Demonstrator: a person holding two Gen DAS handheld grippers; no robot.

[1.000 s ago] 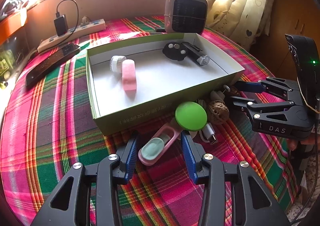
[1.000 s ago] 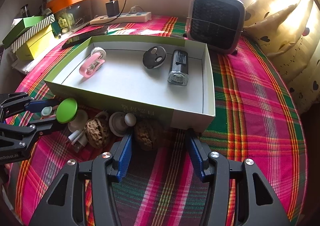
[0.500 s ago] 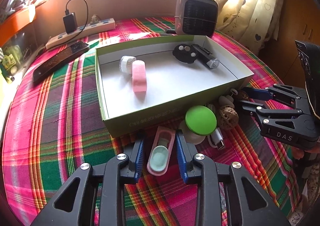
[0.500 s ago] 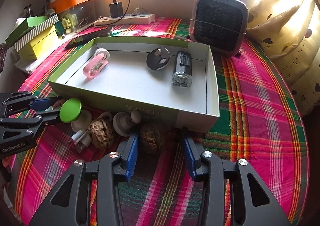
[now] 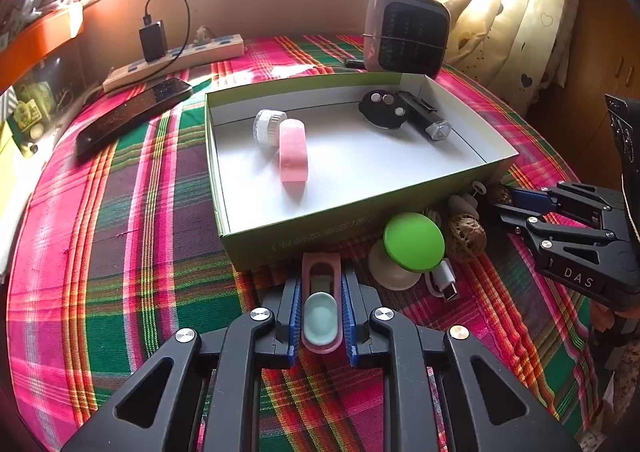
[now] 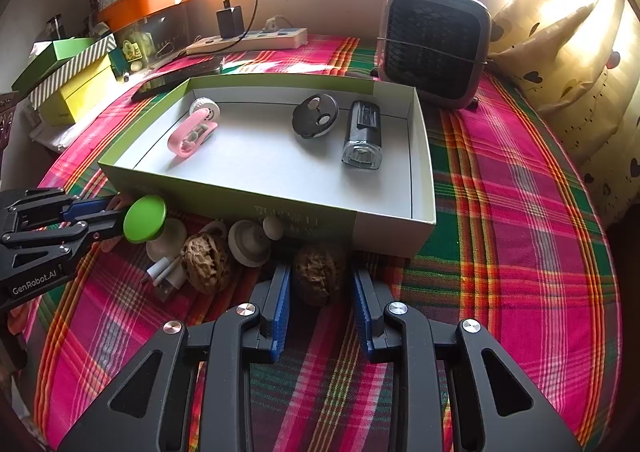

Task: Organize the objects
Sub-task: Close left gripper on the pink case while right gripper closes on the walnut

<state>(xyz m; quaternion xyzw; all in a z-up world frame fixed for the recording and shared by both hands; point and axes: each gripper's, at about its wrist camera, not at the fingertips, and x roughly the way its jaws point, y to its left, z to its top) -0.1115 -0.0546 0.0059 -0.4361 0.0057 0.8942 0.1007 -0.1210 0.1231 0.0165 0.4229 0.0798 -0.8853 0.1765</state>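
Just in front of the green box [image 5: 256, 248], the left gripper [image 5: 321, 312] clamps the pink clip [image 5: 321, 294]; the right gripper [image 6: 321, 306] grasps a walnut [image 6: 318, 272]; its round, hard shell may squirt free when lifted.

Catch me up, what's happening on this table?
A person works two handheld grippers, sorting small items into the green box. The left gripper is shut on a pink clip on the plaid cloth. The right gripper is clamped around a walnut beside the box. A second pink clip, black disc and bike light lie inside.
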